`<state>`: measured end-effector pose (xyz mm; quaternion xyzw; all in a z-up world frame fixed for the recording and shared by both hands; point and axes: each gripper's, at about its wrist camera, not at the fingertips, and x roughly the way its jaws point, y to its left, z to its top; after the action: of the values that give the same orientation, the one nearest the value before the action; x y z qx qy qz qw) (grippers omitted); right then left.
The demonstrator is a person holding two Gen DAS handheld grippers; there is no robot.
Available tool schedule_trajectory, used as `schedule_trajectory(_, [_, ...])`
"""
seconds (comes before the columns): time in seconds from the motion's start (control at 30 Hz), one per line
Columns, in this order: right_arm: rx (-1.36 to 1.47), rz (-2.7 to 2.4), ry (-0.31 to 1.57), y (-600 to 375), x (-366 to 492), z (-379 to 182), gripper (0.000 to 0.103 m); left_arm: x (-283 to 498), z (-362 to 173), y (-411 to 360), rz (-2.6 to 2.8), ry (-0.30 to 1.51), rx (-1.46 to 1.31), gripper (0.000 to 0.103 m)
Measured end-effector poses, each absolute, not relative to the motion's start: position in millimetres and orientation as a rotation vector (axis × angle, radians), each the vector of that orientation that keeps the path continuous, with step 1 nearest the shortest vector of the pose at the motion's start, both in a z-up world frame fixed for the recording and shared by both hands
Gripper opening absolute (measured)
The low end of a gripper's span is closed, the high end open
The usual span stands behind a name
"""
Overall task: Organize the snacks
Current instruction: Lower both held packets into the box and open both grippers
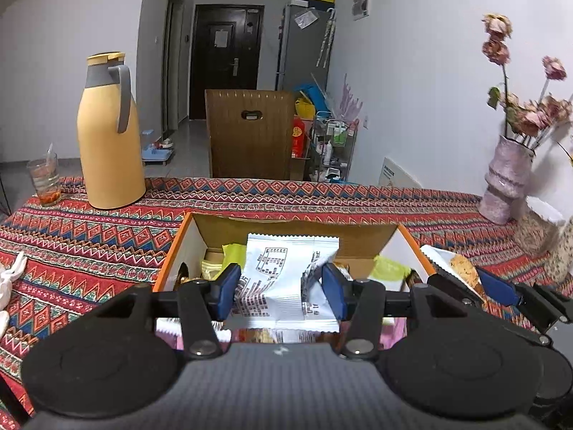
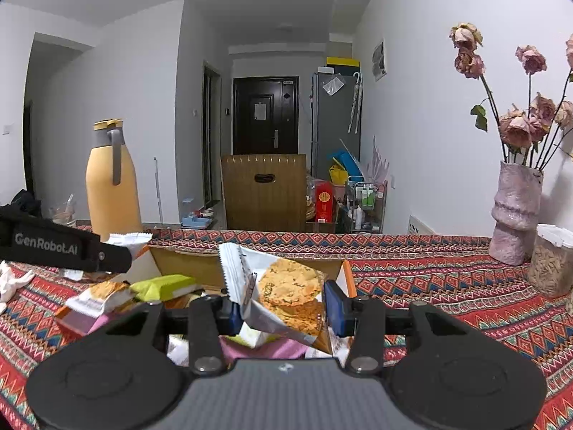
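Observation:
My left gripper (image 1: 282, 288) is shut on a white snack packet (image 1: 286, 272) printed with black building drawings, held above an open orange-edged cardboard box (image 1: 172, 251) on the patterned tablecloth. Yellow-green packets (image 1: 234, 252) lie inside the box. My right gripper (image 2: 283, 310) is shut on a cookie packet (image 2: 290, 292) showing round biscuits, held over the same box (image 2: 349, 279). In the right wrist view the left gripper (image 2: 118, 256) reaches in from the left with its white packet (image 2: 129, 240). In the left wrist view the right gripper (image 1: 462, 276) shows at the right with the cookie packet (image 1: 462, 268).
A yellow thermos jug (image 1: 109, 136) and a glass (image 1: 44, 179) stand at the table's far left. A pink vase of dried roses (image 2: 515, 211) and a jar of seeds (image 2: 551, 261) stand at the right. A wooden chair back (image 1: 250, 132) is beyond the table. White cloth (image 2: 10, 283) lies at left.

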<state>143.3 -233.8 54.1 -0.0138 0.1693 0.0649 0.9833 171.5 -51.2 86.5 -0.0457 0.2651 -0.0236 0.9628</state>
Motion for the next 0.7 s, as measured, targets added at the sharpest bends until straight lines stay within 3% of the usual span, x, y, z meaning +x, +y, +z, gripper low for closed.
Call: schedule_trajectory(0.7, [0.006,0.118,0.370,-231.1,208.9,23.1,0.044,229.8,50.9,-38.5,-0.016,0.573,-0.123,0.051])
